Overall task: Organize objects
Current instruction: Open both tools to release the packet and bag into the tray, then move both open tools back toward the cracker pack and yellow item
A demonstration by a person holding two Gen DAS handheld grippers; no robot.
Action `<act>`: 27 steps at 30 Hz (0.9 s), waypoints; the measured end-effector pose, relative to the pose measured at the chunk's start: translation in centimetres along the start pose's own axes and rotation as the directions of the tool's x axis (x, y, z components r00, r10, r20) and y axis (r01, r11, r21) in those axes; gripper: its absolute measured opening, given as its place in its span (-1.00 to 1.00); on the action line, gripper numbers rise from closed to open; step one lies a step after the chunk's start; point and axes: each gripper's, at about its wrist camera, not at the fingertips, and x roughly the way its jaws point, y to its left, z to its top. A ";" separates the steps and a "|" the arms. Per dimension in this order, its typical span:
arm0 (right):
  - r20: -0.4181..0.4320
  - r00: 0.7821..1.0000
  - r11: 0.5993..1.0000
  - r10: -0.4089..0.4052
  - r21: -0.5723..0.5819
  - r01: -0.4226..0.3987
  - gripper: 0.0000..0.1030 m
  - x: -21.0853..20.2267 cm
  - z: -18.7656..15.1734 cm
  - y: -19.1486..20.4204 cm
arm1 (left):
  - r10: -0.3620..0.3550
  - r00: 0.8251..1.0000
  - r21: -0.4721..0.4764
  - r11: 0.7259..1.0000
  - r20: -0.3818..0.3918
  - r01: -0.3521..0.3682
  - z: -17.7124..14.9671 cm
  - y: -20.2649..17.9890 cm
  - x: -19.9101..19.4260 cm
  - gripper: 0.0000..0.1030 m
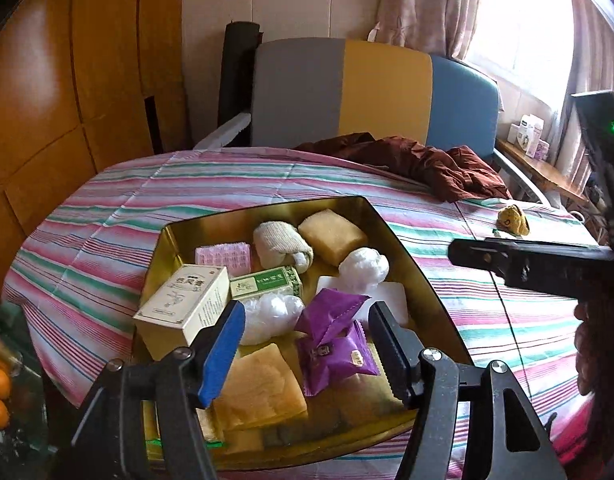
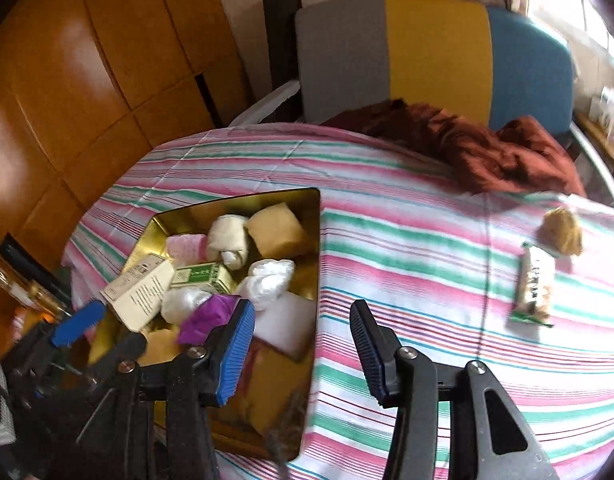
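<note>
Left gripper [image 1: 307, 344] is held over the gold tin [image 1: 391, 224], fingers spread, nothing pinched; a purple packet [image 1: 333, 340] is seen beyond them inside the tin. Right gripper [image 2: 303, 348] is spread over the striped cloth [image 2: 407, 240], empty. Only its view shows the snack bar [image 2: 535, 288] clearly, beside a blurred tan lump [image 2: 561, 232]. Tin's near edge is hidden by both grippers.

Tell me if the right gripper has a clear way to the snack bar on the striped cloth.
Probably yes: the right gripper is open and empty, and only bare striped cloth lies between it and the snack bar.
</note>
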 end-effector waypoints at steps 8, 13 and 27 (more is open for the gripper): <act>0.048 0.997 0.996 -0.062 -0.064 0.065 -0.01 -1.4 -1.4 0.7 | 0.015 1.000 0.026 1.000 0.023 -0.015 0.2 -0.7 -1.0 0.30; 0.049 0.996 0.996 -0.075 -0.039 0.077 -0.01 -1.7 -1.7 -0.2 | 0.000 1.000 0.068 0.998 0.028 -0.002 0.2 -1.9 -1.4 0.30; 0.032 0.990 0.987 -0.139 0.092 0.135 -0.01 -2.8 -2.1 -6.3 | -0.049 0.999 0.174 0.984 0.007 0.047 0.4 -6.0 -0.9 0.32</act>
